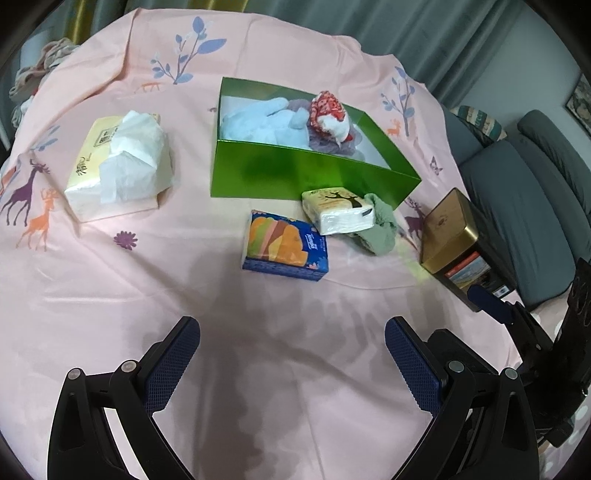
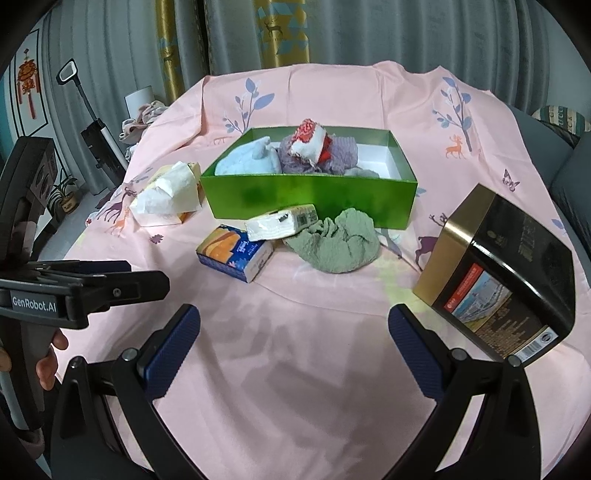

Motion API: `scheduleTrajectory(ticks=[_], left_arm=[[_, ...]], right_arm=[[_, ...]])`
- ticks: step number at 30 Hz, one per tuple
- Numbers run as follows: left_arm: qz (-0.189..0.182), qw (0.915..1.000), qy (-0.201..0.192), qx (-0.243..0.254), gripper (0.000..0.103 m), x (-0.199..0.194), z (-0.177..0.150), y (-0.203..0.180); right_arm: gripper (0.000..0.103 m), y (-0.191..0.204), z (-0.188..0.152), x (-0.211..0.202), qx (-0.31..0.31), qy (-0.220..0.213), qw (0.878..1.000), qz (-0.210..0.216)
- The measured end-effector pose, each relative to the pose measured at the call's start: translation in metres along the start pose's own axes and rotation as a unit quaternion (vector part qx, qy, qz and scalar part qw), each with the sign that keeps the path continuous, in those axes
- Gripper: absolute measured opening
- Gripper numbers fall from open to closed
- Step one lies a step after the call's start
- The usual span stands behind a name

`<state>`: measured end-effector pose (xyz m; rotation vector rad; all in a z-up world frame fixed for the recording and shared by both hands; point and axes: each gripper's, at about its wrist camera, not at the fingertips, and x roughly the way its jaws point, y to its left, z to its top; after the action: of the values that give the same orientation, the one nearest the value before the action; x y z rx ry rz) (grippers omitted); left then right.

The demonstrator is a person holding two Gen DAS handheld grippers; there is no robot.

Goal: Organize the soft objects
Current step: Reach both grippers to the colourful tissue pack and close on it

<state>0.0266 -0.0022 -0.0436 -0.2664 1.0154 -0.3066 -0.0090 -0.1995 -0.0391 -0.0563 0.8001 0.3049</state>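
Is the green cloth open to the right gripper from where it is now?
Probably yes. The right gripper is open and empty, with bare sheet ahead. One edge of the green cloth lies under the small tissue pack; the rest is exposed.

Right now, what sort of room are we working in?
Probably a home living room: a table under a pink deer-print cloth, long grey curtains behind it, a grey sofa to one side, and a red hanging ornament on the wall.
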Motion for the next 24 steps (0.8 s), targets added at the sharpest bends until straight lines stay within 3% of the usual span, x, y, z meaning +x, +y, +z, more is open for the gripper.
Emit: scheduleTrajectory(ticks=[24], left_arm=[[0.000, 0.9999, 0.013, 0.010, 0.100, 0.043, 0.034, 0.021]], right_arm=[[0.102, 0.005, 0.007, 0.061, -0.003, 0.037, 0.998, 0.043]])
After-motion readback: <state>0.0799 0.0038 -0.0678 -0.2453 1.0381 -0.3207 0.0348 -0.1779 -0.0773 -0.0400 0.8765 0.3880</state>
